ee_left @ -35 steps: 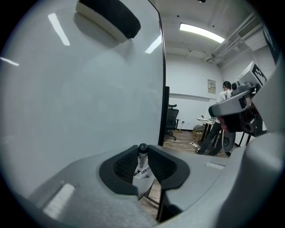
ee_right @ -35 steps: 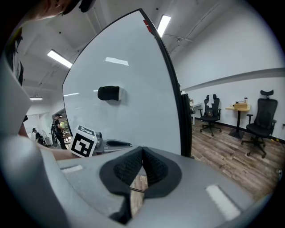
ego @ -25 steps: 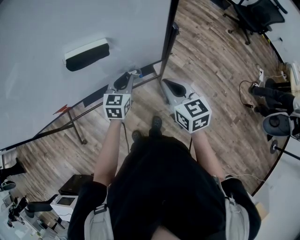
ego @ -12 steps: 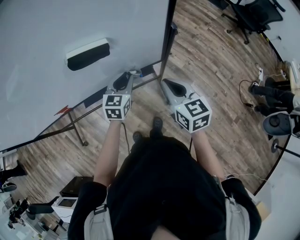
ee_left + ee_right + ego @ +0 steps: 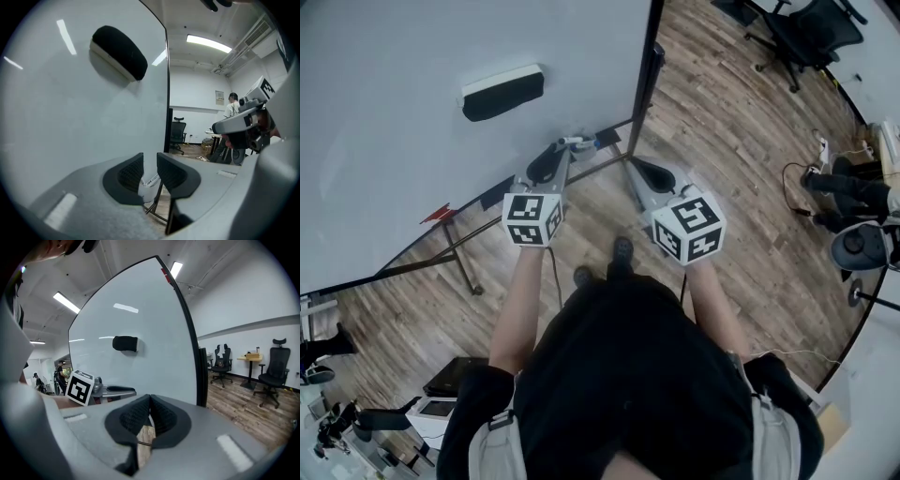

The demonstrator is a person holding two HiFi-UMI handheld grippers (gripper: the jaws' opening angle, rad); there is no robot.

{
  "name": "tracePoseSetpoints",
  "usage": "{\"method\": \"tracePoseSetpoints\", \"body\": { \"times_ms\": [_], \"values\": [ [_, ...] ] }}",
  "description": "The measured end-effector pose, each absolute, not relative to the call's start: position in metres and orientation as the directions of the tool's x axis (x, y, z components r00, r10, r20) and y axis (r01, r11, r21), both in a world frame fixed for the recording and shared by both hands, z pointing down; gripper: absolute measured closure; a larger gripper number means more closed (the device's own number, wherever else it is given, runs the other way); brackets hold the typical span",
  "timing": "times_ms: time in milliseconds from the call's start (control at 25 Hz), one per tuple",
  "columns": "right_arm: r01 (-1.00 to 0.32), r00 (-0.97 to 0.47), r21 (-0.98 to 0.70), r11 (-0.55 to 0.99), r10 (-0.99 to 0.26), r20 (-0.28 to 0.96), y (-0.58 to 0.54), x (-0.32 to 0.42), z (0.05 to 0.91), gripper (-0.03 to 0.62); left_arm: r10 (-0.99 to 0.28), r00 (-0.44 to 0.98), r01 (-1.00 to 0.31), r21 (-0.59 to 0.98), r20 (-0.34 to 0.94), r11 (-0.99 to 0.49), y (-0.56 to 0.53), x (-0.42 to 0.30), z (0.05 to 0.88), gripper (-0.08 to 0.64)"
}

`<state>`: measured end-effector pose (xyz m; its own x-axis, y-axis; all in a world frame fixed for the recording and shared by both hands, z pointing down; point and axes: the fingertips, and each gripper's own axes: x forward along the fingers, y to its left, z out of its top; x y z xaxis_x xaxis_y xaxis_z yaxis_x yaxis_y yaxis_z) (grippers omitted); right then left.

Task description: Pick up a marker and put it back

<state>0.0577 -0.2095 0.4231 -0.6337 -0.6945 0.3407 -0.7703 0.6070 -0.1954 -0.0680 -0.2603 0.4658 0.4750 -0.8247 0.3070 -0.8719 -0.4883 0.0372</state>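
A white marker [image 5: 577, 142] with a blue end lies on the ledge at the foot of the whiteboard [image 5: 412, 150]. My left gripper [image 5: 562, 153] hovers just short of it. Its jaws have just been opening and stand apart. In the left gripper view the marker [image 5: 151, 180] shows low in the gap of the left gripper [image 5: 150, 169], and neither pad touches it. My right gripper [image 5: 635, 170] is held beside the board's right edge. In the right gripper view the right gripper [image 5: 149, 414] is shut, pads together, with nothing between them.
A black eraser [image 5: 502, 92] sticks to the whiteboard above the grippers. The board's black side frame [image 5: 645, 75] and stand legs [image 5: 459, 258] rise from a wooden floor. Office chairs [image 5: 811, 33] stand at the far right. A person [image 5: 231, 107] is in the background.
The whiteboard and eraser sit further right in the head view. The left gripper has lifted a little, and the marker now lies free just past its tips. The right gripper has barely shifted.
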Motion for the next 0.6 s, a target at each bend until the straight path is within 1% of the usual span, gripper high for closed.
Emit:
{"method": "tracePoseSetpoints", "body": {
  "times_ms": [240,600],
  "values": [
    [-0.788,-0.612,-0.179,0.589,-0.72,0.327,-0.183,0.041,0.411,0.589,-0.824,0.508,-0.857,0.051,0.251,-0.513,-0.229,-0.085,0.437,0.468],
    [-0.824,-0.565,-0.169,0.54,-0.769,0.299,-0.139,0.011,0.395,0.589,-0.817,0.546,-0.834,0.033,0.187,-0.551,-0.17,-0.122,0.405,0.485]
  ]
}}
